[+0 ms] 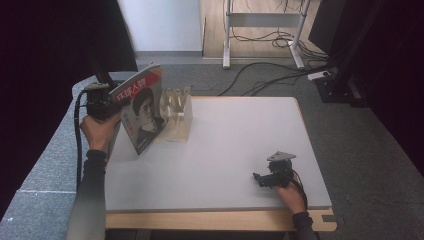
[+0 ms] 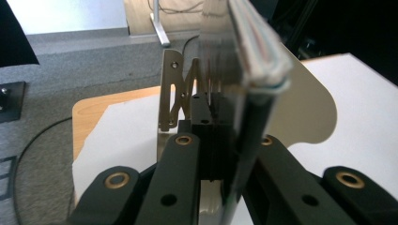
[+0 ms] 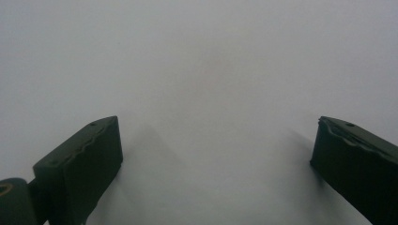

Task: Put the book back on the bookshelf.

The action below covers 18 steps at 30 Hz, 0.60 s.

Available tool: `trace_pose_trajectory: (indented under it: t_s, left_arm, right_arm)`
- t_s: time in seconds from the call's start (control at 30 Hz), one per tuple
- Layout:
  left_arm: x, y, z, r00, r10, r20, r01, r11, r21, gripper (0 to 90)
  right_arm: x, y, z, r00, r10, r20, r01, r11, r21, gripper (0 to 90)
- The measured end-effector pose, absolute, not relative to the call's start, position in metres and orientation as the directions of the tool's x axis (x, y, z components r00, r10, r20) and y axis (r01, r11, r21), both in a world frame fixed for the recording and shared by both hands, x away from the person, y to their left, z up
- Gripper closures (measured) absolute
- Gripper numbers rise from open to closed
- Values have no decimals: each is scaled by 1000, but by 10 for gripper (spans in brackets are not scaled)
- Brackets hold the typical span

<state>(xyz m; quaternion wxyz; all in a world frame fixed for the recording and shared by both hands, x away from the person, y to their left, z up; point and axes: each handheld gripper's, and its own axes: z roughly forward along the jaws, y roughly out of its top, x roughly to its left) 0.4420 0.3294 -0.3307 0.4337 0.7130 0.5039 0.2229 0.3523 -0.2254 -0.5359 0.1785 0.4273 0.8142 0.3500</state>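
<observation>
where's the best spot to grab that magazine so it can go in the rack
Grip the magazine at its outer long edge, coming from the side away from the wooden rack, as the left gripper does now. It stands upright, so the thin edge fits between the jaws and the opposite edge stays free to enter a slot. The right gripper rests open on the table.

Left fingers (image 2: 220,140) clamped, right fingers (image 3: 89,159) apart

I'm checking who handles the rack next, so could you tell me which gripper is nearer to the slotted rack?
Left. The left gripper, clamped on the magazine, is just beside the slotted rack at the table's far left; the right gripper rests open near the front right edge.
</observation>
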Motion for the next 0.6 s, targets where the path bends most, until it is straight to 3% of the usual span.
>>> trace_pose_trajectory:
  t_s: [0.27,0.33,0.5,0.6]
  left_arm:
    - [440,343,-348,322,945,-62,502,-115,857,849]
    - [441,345,-349,327,941,-84,497,-96,863,841]
    - [442,345,-347,326,943,-67,485,-106,868,674]
    - [440,346,-345,318,947,-48,480,-118,869,511]
  right_arm:
    - [352,-225,-536,-570,822,8,571,389,723,14]
    - [353,-225,-536,-570,821,7,571,390,723,13]
    - [353,-225,-536,-570,821,6,570,391,723,14]
    - [353,-225,-536,-571,821,6,570,391,723,14]
